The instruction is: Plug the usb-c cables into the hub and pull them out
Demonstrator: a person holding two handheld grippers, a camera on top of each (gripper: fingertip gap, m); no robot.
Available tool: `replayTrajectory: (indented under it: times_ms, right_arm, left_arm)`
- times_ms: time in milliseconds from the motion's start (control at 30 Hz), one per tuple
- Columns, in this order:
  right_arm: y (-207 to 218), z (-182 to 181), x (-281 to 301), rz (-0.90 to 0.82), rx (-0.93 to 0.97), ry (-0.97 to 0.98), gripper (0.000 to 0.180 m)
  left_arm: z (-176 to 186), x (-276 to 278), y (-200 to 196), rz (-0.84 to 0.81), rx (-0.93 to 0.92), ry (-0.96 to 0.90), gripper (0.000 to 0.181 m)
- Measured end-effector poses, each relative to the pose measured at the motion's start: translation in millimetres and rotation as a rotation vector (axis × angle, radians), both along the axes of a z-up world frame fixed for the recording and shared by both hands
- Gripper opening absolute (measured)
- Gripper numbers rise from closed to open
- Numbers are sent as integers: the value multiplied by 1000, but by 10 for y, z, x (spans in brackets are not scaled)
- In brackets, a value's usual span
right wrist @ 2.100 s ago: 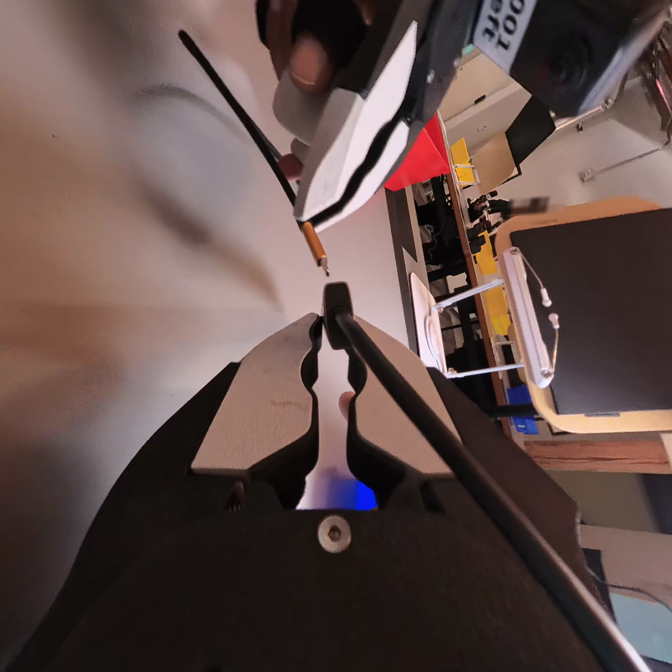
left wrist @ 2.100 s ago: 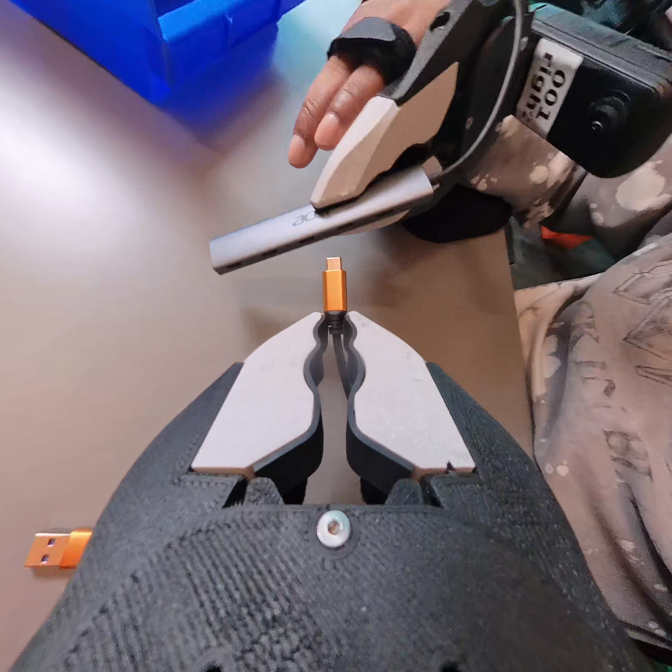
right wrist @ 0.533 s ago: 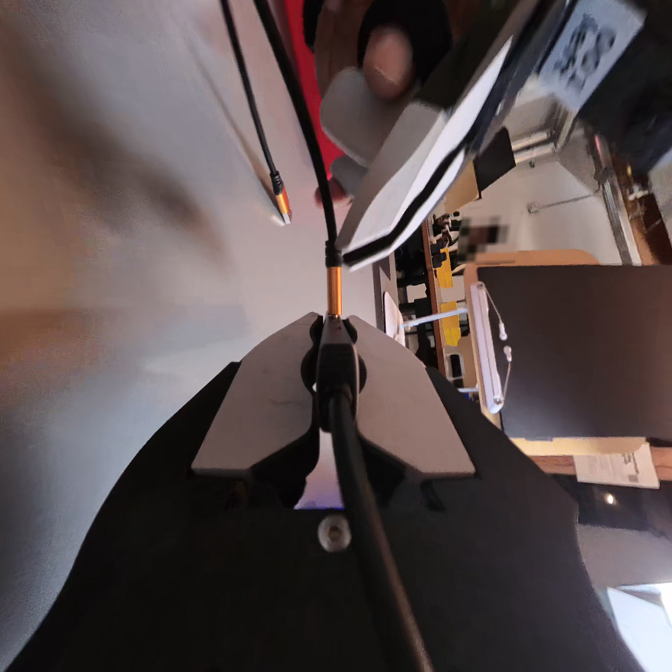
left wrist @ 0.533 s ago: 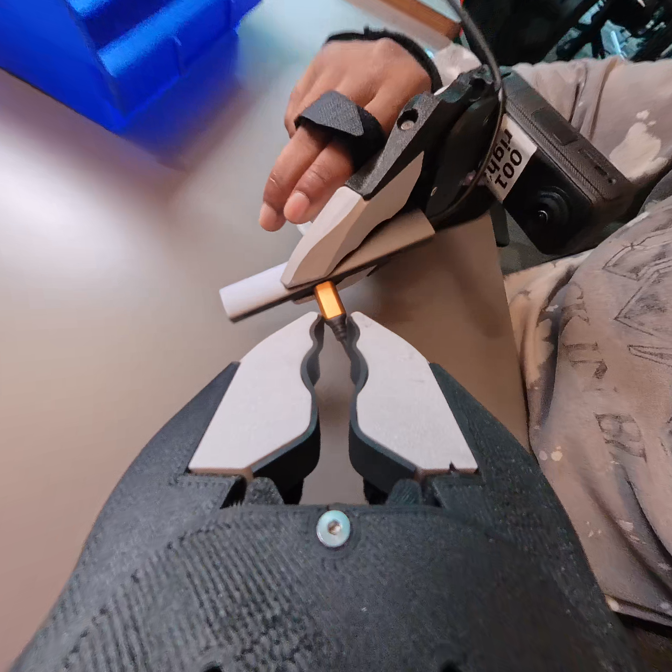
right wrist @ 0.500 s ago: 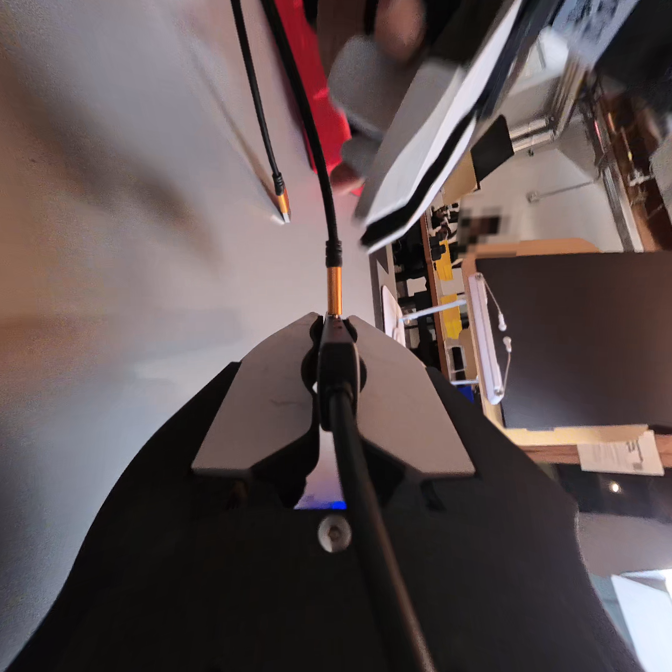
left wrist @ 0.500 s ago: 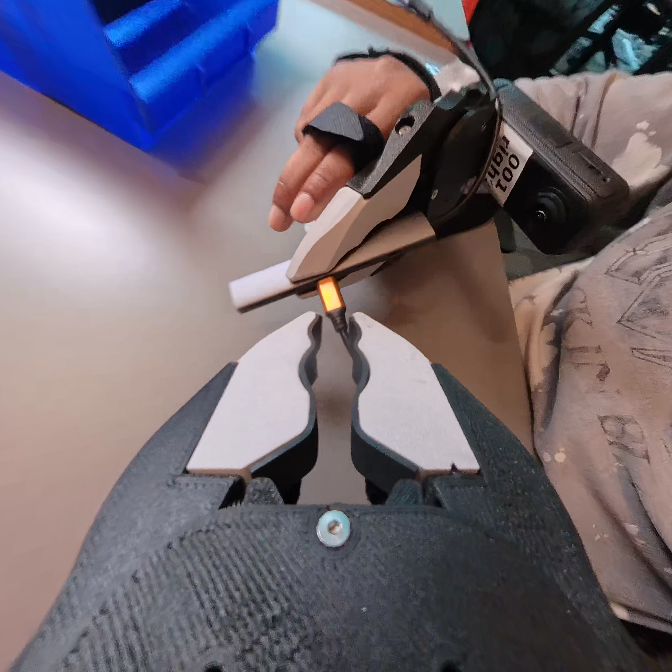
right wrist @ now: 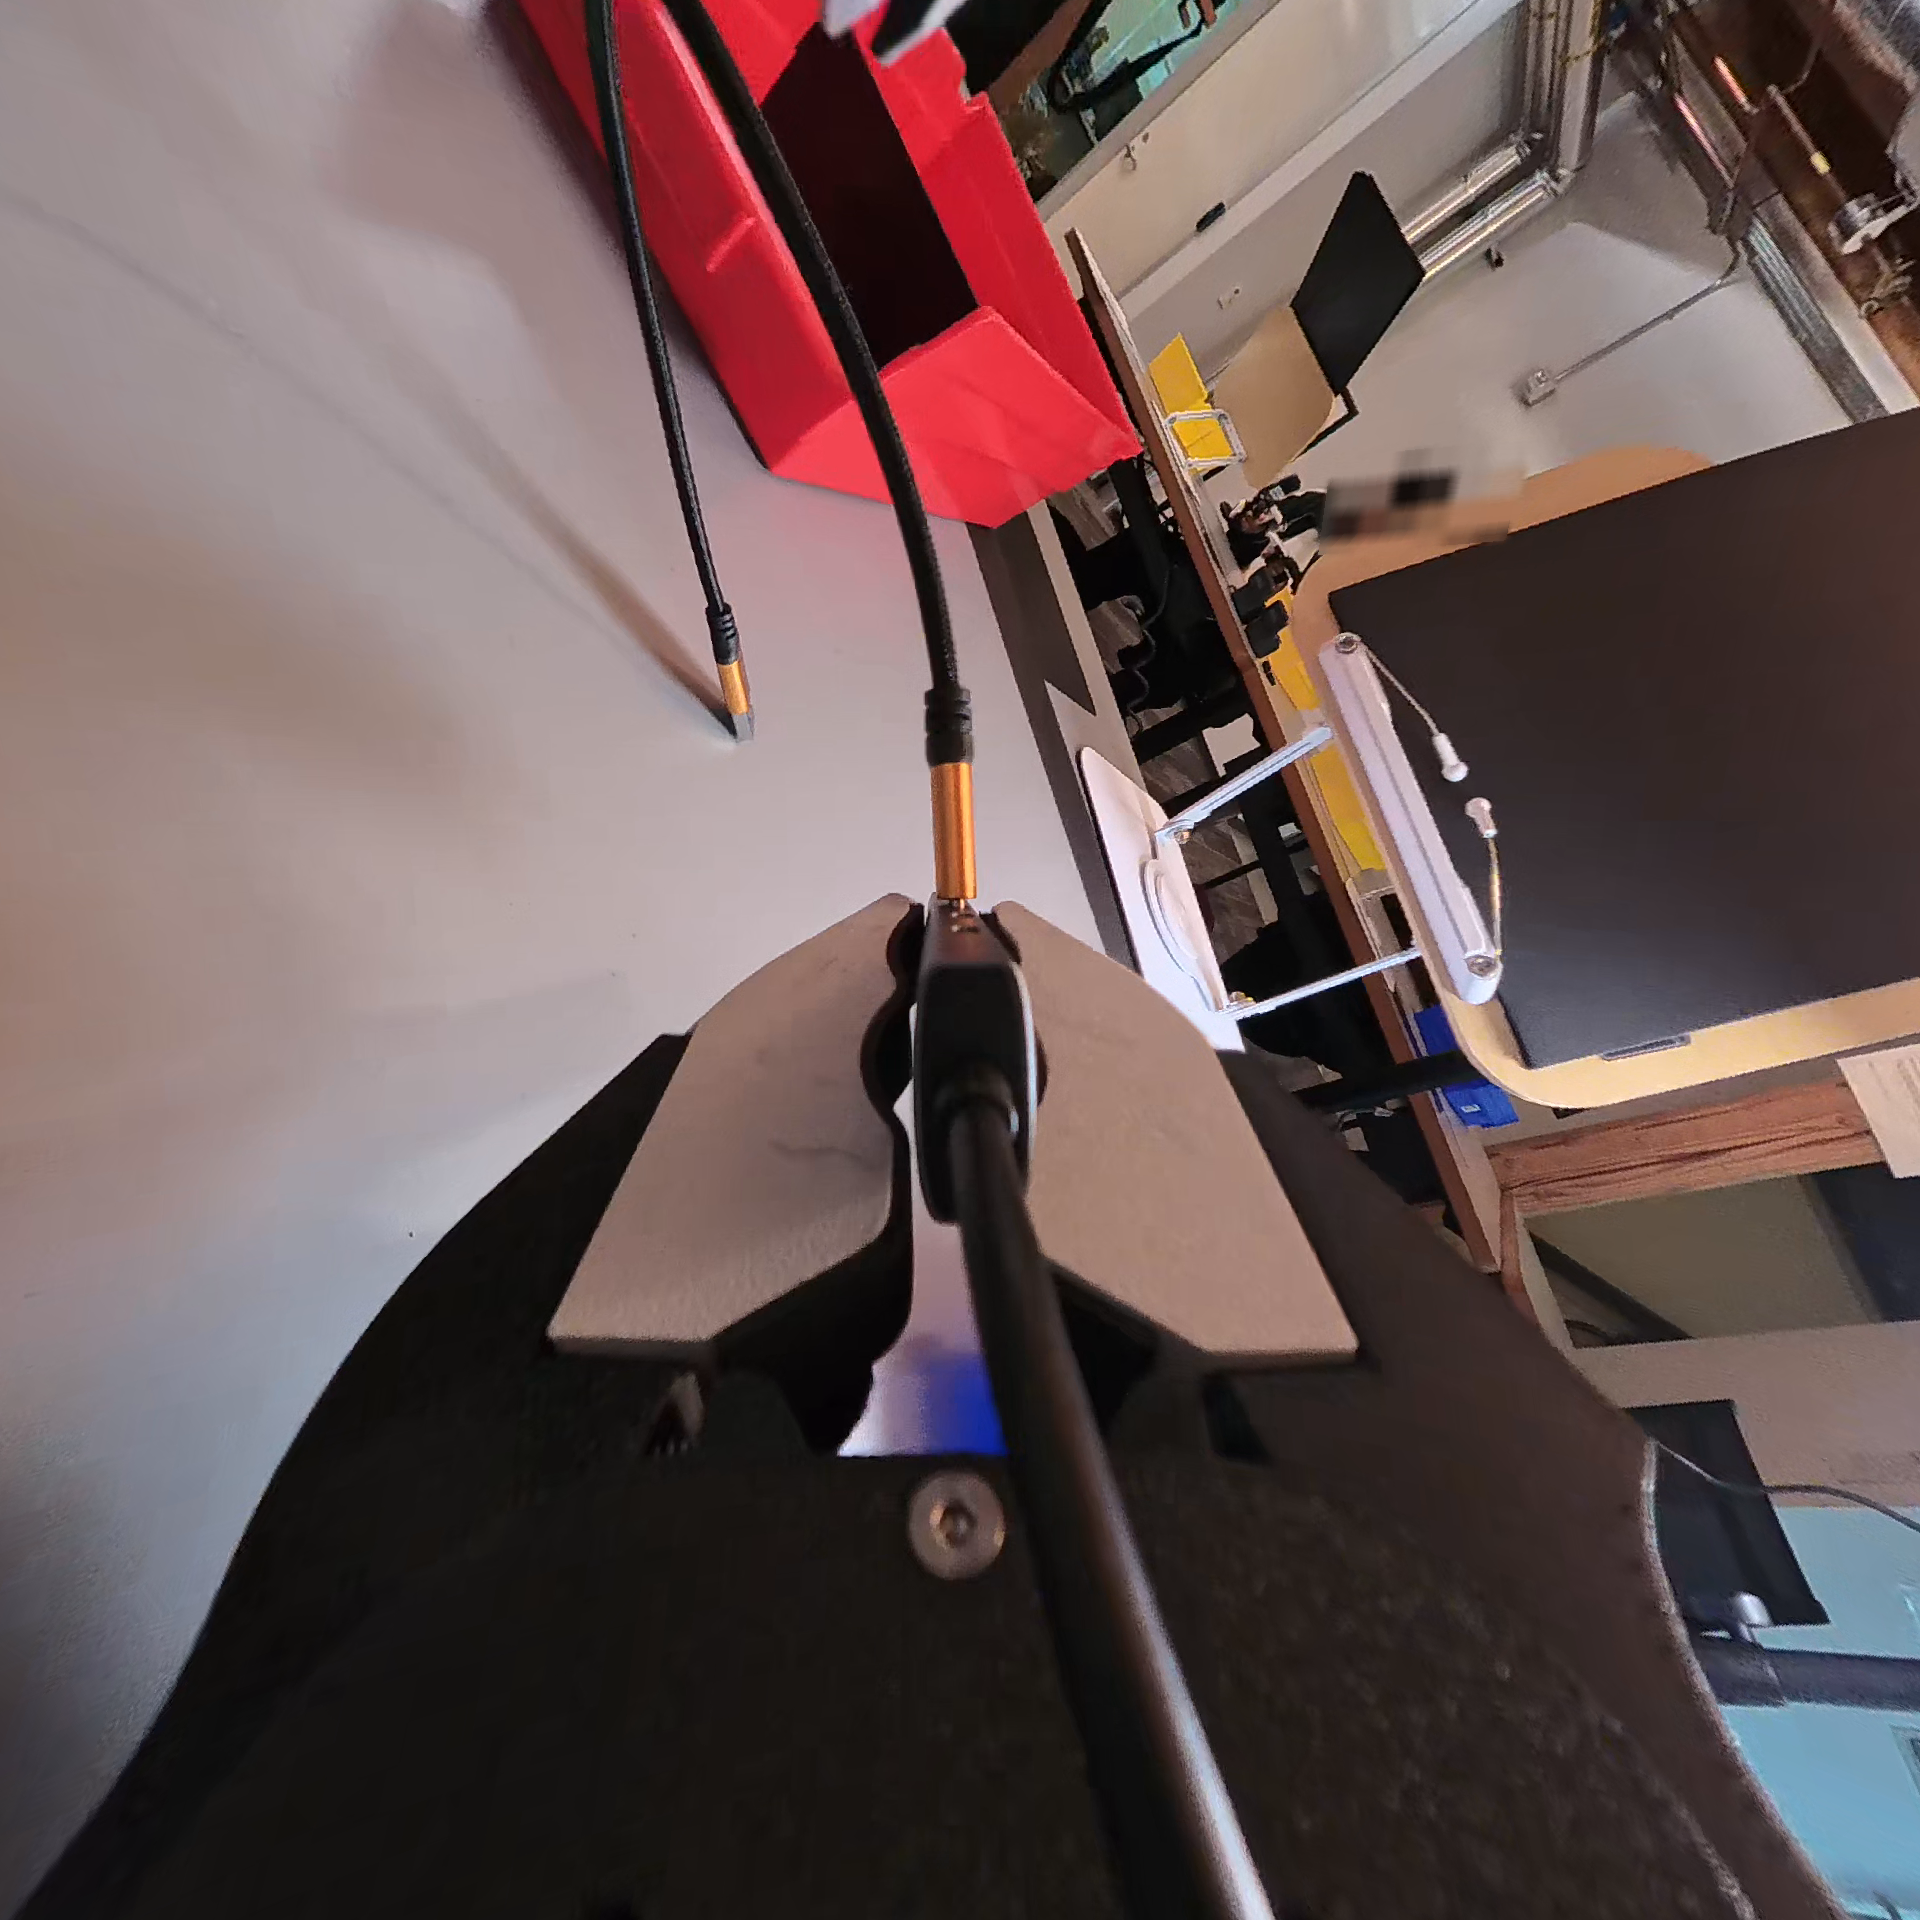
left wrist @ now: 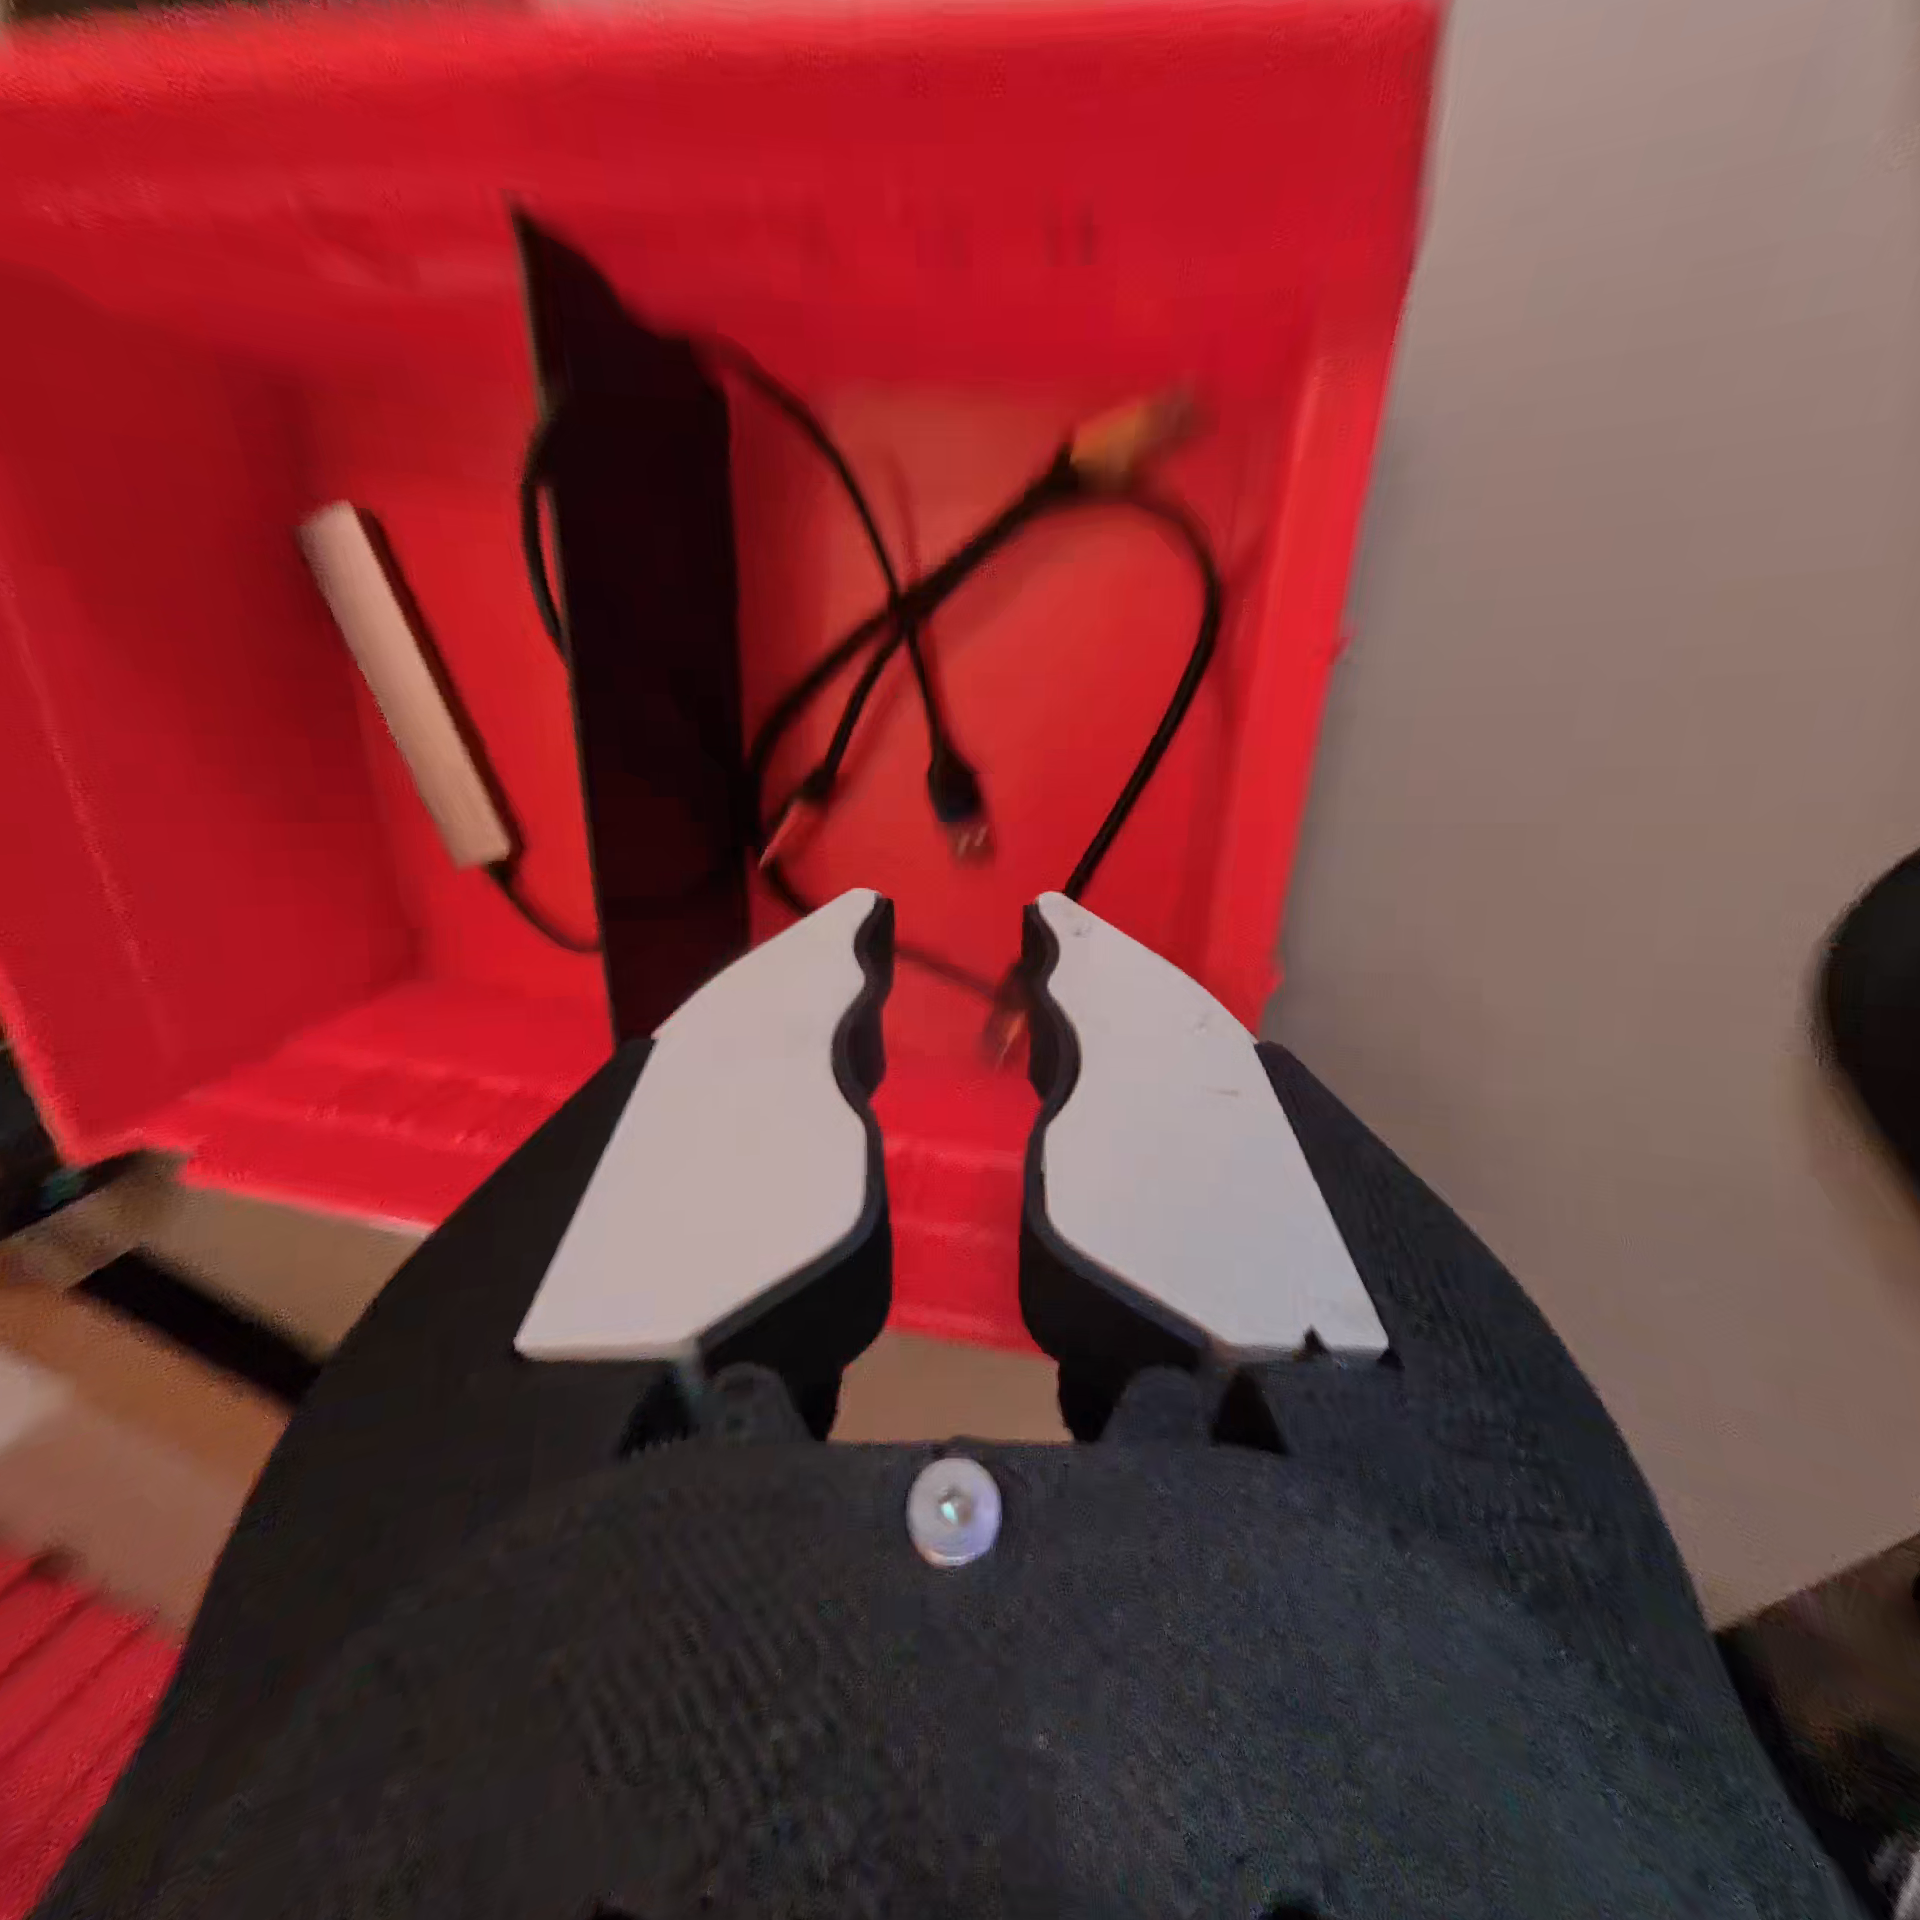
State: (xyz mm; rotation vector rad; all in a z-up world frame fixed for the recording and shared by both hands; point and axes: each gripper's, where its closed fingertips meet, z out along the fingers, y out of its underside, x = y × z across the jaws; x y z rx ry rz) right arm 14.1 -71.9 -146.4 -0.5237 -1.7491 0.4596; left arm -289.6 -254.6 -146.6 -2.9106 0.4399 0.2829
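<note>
Left hand-held gripper point(left wrist: 957, 914) gapes narrowly, empty, over red bin point(left wrist: 1340, 623). Right hand-held gripper point(right wrist: 958, 914) clamps hub point(right wrist: 971, 1023), orange-tipped cable point(right wrist: 952, 821) plugged in.

Left gripper point(left wrist: 957, 914): fingers point(left wrist: 727, 1132) parted with a clear gap between the tips — nothing held between them. Right gripper point(right wrist: 958, 914): fingers point(right wrist: 758, 1132) closed together, clamped on the hub point(right wrist: 971, 1049) — its black body wedged between the tips.
</note>
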Motion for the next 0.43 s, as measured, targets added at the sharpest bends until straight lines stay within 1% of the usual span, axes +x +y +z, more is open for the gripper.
replayTrajectory:
  times_ms: [33,100,200,267,333,433]
  right_arm:
    - [0,-14,-6,1,-6,-5,10]
    - [-2,-34,-20,2,-25,-14,10]
    - [4,-42,-31,-2,-41,-20,10]
    - [1,-36,-23,-2,-52,-19,10]
    - [2,-29,-18,-3,-64,-20,10]
    - [10,-28,-17,-7,-72,-22,10]
  left_arm:
    - [-63,-84,-107,-1,-83,46,23]
    - [-176,-150,-239,59,-200,62,23]
    - [-382,-126,-394,183,-354,-7,25]
    - [-515,-189,-408,236,-389,-7,25]
    - [-645,-160,-410,298,-419,-77,29]
    - [-791,-155,-411,361,-454,-123,28]
